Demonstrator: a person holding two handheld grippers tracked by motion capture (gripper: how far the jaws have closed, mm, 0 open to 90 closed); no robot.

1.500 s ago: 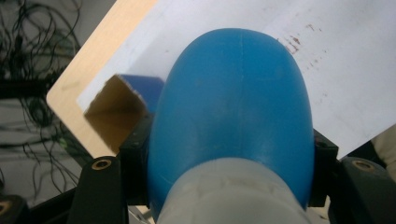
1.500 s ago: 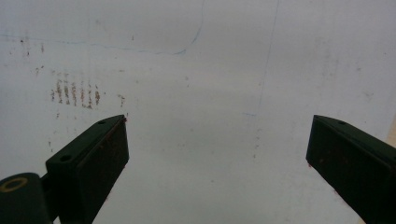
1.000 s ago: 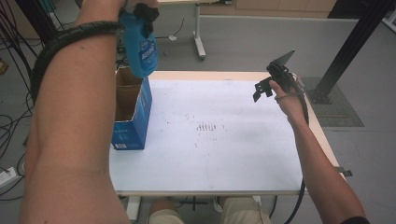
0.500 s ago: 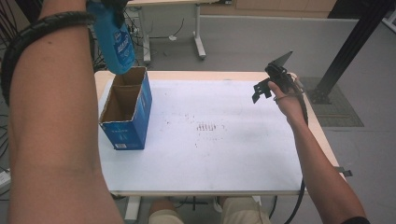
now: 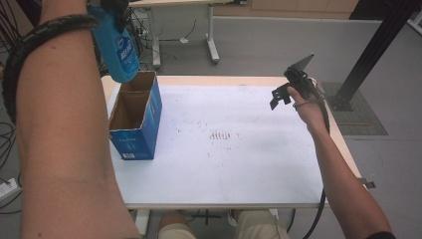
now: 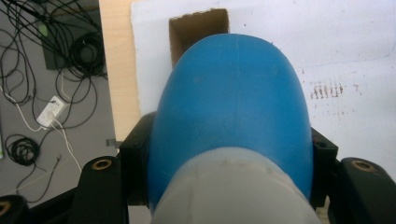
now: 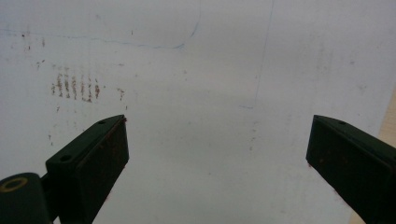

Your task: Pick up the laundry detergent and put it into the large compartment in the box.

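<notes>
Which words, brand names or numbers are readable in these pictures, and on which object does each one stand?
Blue bottle: white label with dark print, too blurred to read.
Blue cardboard box: small white print and a white patch on its front face, too small to read.
White table cover: only reddish-brown smudges, no writing.
No text can be read with certainty.

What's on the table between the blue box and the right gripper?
Nothing stands there. In the high view, the stretch from the blue box to the right gripper is bare white table with only small brownish marks.
</notes>
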